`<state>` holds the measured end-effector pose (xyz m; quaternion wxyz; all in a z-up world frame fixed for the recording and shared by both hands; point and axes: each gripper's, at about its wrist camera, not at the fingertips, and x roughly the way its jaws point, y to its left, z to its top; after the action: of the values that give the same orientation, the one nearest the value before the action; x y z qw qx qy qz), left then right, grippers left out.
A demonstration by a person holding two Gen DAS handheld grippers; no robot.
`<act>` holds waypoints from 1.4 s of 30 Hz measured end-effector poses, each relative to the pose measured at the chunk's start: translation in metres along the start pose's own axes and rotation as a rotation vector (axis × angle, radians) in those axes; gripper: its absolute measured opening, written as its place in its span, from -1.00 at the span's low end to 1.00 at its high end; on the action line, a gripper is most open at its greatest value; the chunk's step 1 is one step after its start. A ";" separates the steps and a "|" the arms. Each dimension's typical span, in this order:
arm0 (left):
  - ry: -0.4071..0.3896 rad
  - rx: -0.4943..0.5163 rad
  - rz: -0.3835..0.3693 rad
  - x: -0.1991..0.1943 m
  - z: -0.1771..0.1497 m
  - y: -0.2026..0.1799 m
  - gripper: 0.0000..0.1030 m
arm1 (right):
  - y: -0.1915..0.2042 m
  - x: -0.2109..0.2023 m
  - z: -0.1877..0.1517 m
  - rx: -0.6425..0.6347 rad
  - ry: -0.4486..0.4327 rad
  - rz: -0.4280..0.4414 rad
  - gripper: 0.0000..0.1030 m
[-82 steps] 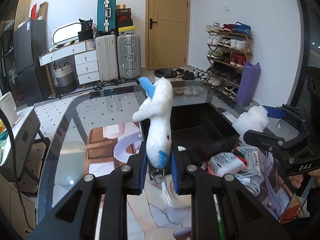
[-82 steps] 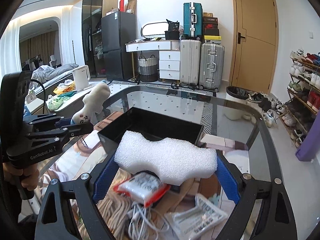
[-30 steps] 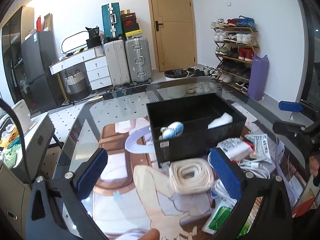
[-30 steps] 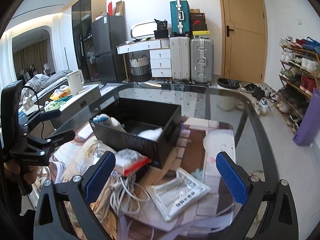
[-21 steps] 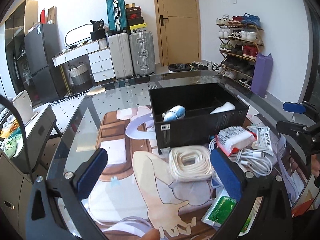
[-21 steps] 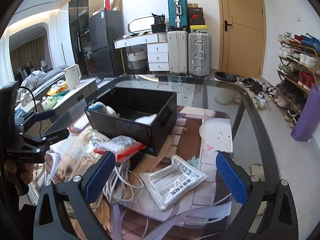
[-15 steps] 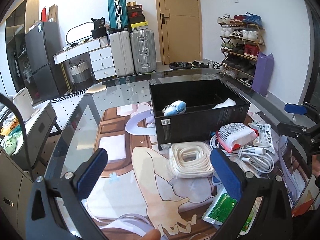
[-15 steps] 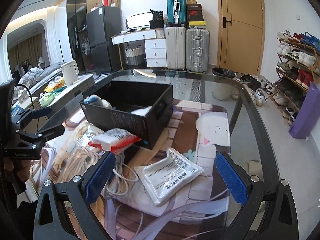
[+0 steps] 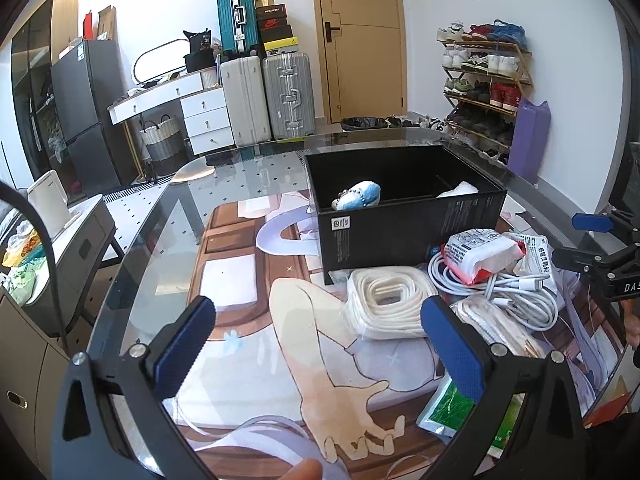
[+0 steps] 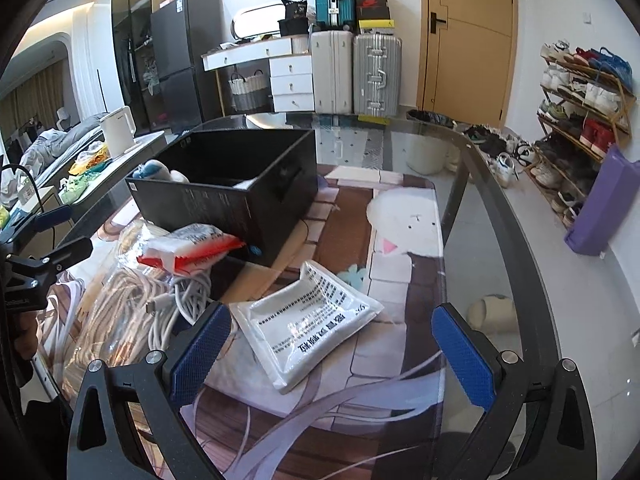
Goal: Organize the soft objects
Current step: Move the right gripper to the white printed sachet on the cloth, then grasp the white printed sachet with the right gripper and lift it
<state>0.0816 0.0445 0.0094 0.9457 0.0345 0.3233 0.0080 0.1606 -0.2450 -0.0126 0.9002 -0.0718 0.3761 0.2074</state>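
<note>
Resting inside open black rectangular box: white-and-blue plush toy, white foam piece — both partly hidden by its walls. Left gripper and right gripper — jaws spread, empty.

This is a lived-in home, an open room near the entrance. By the wooden door there is a shoe rack full of sneakers, and suitcases stand against the wall beside a white drawer unit and a dark refrigerator. A glass worktop with a printed mat, a kettle on a side cabinet, curtains and what looks like a bed at the far left also show a private flat.
</note>
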 end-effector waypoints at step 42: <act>0.043 0.010 -0.019 0.012 -0.006 -0.001 1.00 | -0.002 0.057 0.008 0.026 0.172 -0.040 0.75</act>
<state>0.0877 0.0441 -0.0027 0.9383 0.0361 0.3438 -0.0018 0.2024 -0.2259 -0.0466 0.8694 -0.0854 0.4531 0.1776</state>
